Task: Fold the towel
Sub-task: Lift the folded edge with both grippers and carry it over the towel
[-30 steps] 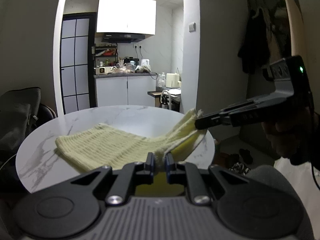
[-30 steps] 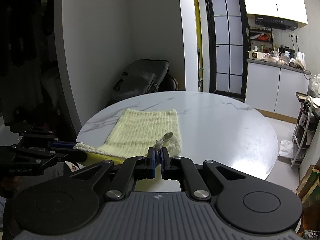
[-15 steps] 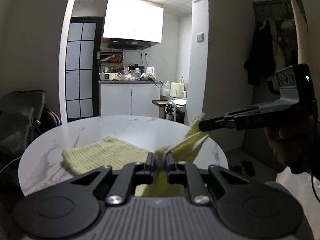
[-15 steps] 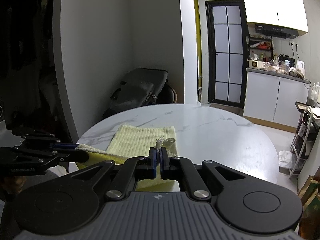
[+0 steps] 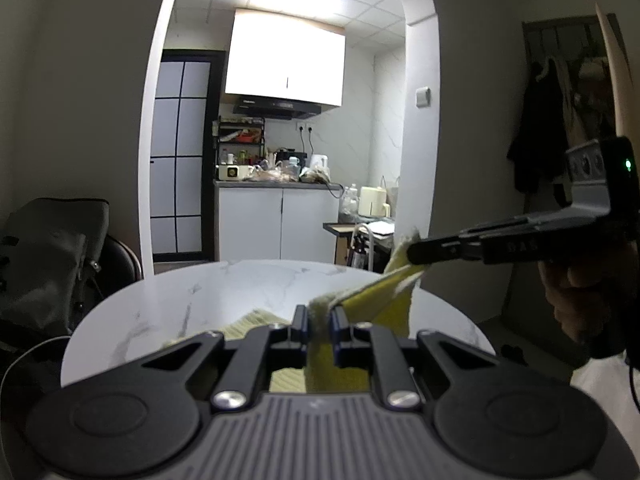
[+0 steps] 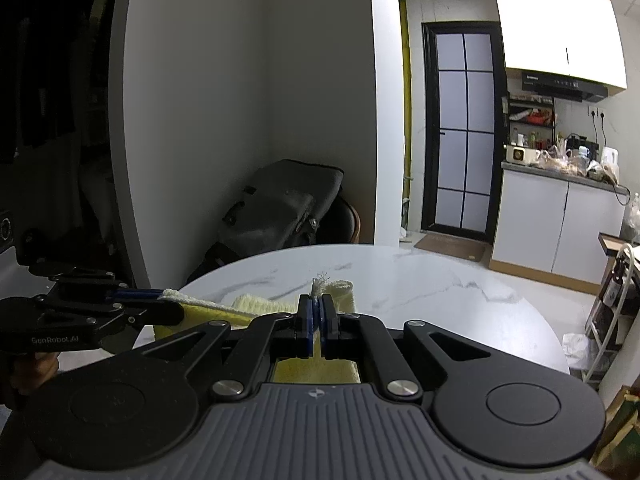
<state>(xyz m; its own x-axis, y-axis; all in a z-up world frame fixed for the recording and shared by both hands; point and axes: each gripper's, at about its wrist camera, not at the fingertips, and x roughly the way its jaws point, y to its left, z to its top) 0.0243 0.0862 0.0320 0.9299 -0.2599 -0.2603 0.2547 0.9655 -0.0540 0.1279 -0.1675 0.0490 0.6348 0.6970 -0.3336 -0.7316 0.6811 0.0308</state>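
Lifting: towel (image 5: 376, 304) edge rises higher off table (image 5: 256, 280) than 1 s ago
Left tongs (image 5: 319, 314): pinching 1 corner
Right tongs (image 6: 317, 312): pinching other corner
Meaning: I can carry it over

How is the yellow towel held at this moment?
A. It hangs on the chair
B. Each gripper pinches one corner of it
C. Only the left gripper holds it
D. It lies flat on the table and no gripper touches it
B: the left gripper and the right gripper are each closed on a corner of the yellow towel.
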